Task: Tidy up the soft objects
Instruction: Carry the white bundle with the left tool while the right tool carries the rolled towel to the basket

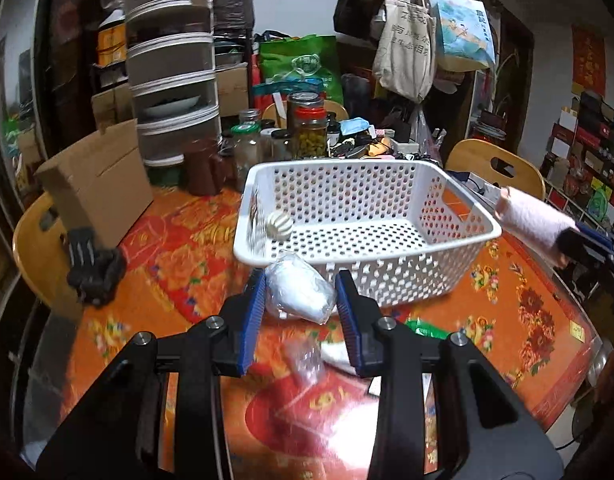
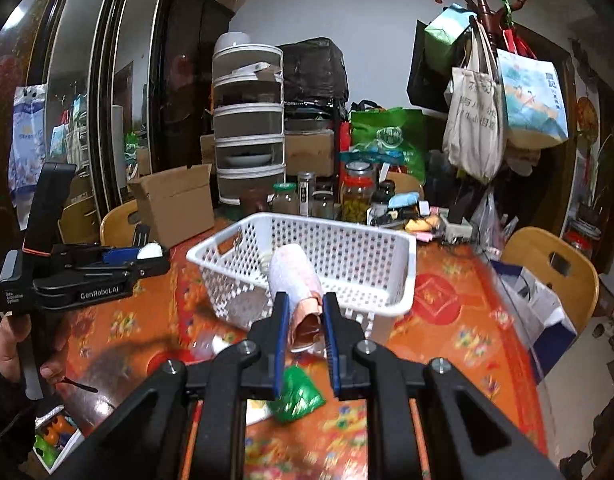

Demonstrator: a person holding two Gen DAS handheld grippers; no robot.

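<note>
Two tools clenched — left tool (image 1: 301, 286) on a white bundle (image 1: 297, 292), right tool (image 2: 303, 306) on a pink roll (image 2: 295, 280).

Open basket (image 1: 459, 196) top; jars (image 1: 309, 132) and boxes (image 1: 95, 184) crowding its far side, apparently.

Cardboard box (image 1: 95, 188) on table's far left edge, by my yellow chair (image 1: 35, 248). Tiered mesh food cover (image 1: 173, 64) behind it; jars (image 1: 309, 128) just right of that. Green bag (image 1: 301, 64) further back. Tote bags (image 2: 477, 124) hang on coat rack (image 2: 487, 4). Floral tablecloth (image 1: 519, 300) underneath.
</note>
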